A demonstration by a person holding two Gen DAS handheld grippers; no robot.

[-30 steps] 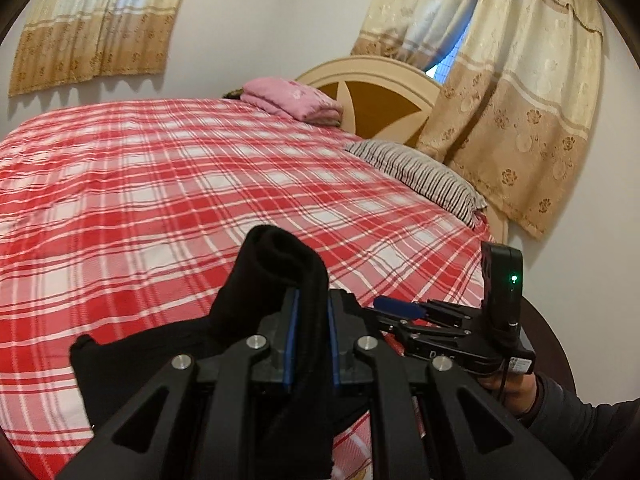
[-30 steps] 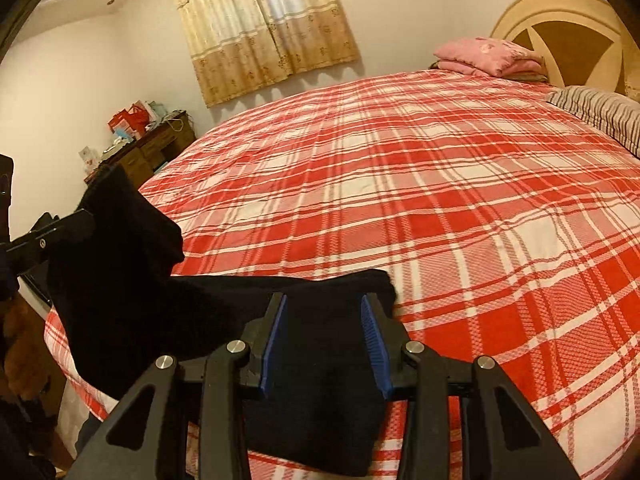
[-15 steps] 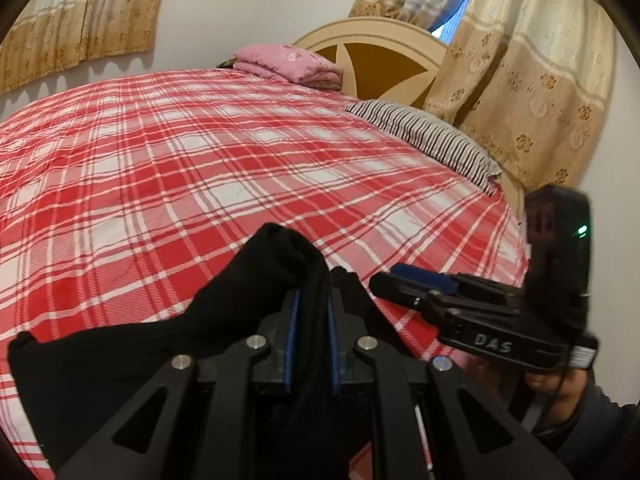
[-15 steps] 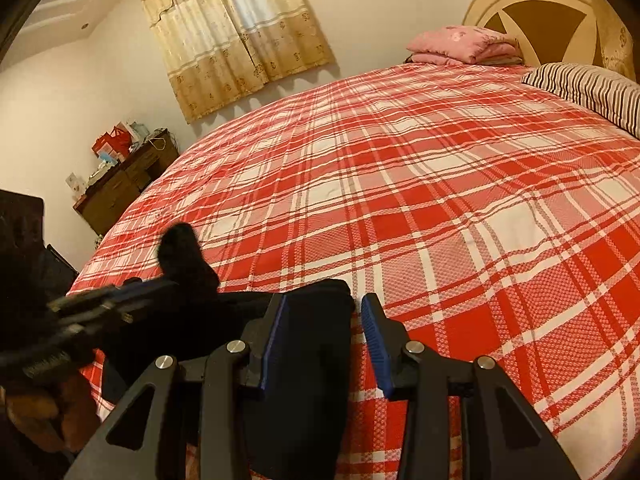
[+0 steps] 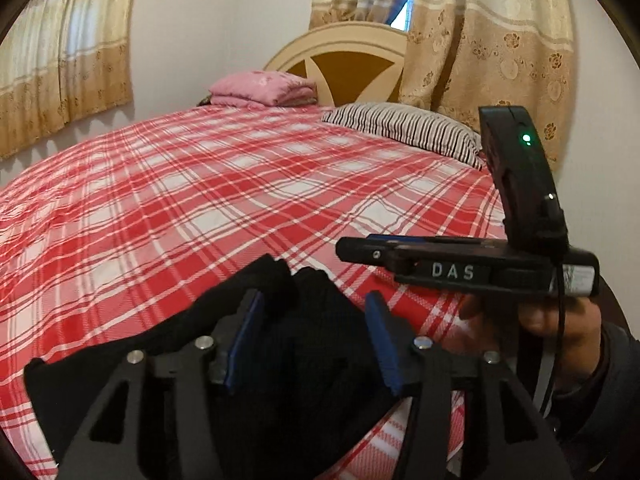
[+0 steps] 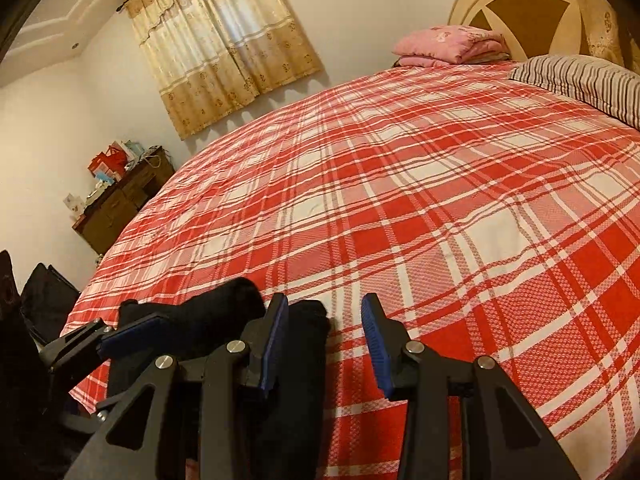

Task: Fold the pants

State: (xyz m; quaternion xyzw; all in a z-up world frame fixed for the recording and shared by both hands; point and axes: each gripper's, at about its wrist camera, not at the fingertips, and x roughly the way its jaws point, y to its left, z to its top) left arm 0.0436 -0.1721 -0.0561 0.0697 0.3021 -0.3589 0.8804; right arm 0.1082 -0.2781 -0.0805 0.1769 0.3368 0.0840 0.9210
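Note:
The black pants (image 5: 308,300) lie bunched at the near edge of the red plaid bed (image 5: 200,200). My left gripper (image 5: 314,338) is low over them, its jaws opening, with the raised fold loose between the blue pads and no squeeze on it. In the right wrist view the pants (image 6: 224,312) reach under the left finger of my right gripper (image 6: 326,344), which stands open, partly over fabric and partly over bedspread. The right gripper (image 5: 352,249) shows side-on just right of the pants. The left gripper (image 6: 116,338) shows at the left, by the fold.
A striped pillow (image 5: 400,128) and a folded pink blanket (image 5: 264,86) lie by the headboard (image 6: 520,4). A person's hand (image 5: 560,320) holds the right gripper. A wooden dresser (image 6: 120,204) with boxes and a dark bag (image 6: 44,300) stand left of the bed.
The left jaws, shut on the pants' fold before, have spread and let it go. The fold has sunk onto the bed. The left gripper has come down closer to the right one.

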